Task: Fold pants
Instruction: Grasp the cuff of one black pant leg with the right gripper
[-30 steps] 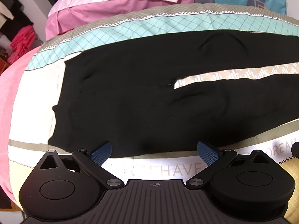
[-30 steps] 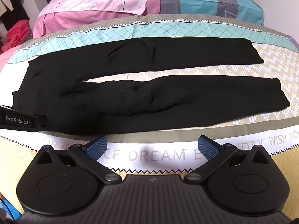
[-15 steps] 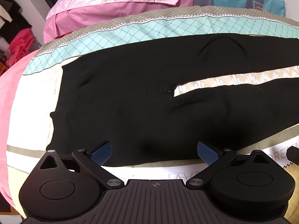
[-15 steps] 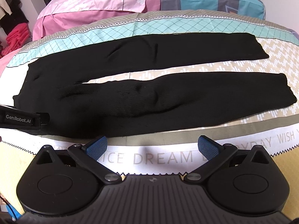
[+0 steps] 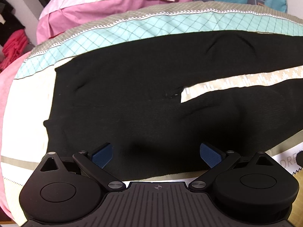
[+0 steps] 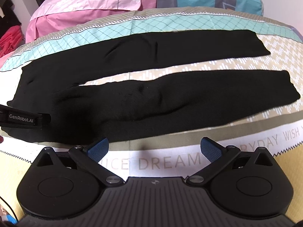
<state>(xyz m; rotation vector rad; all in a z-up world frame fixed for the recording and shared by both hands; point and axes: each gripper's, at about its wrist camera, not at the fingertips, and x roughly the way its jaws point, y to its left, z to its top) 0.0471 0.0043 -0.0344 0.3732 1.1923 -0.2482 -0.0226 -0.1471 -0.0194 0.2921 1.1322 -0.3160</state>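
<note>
One pair of black pants lies flat on the bed, straight ahead of both grippers, its two legs running off to the right with a strip of quilt showing between them. The waistband end sits ahead and to the left of the left gripper; the two cuffs lie far ahead-right of the right gripper.

Both grippers are spread wide and hold nothing. The left one hovers over the near edge of the pants at the hip, its blue pads over black cloth. The right one sits just short of the near leg's edge, over the printed border of the quilt. No fold looks started yet.

Risks, as I judge them:
- The cloth is thin and lies flat, so a pinch at the edge may catch only the top layer, or drag the quilt up with it.
- Black on black hides the edges and seams, so the left grip could land off the hem line and give a skewed fold.
- If the two grips lift unevenly, the near leg may twist or bunch and not land square on the far leg.
- Small wrinkles in the hip and in the far leg could get trapped in the fold.

Count: one pair of pants, two legs, two grippers. At the head of the bed, two pillows at least. A red pile far left is too blurred to count.
</note>
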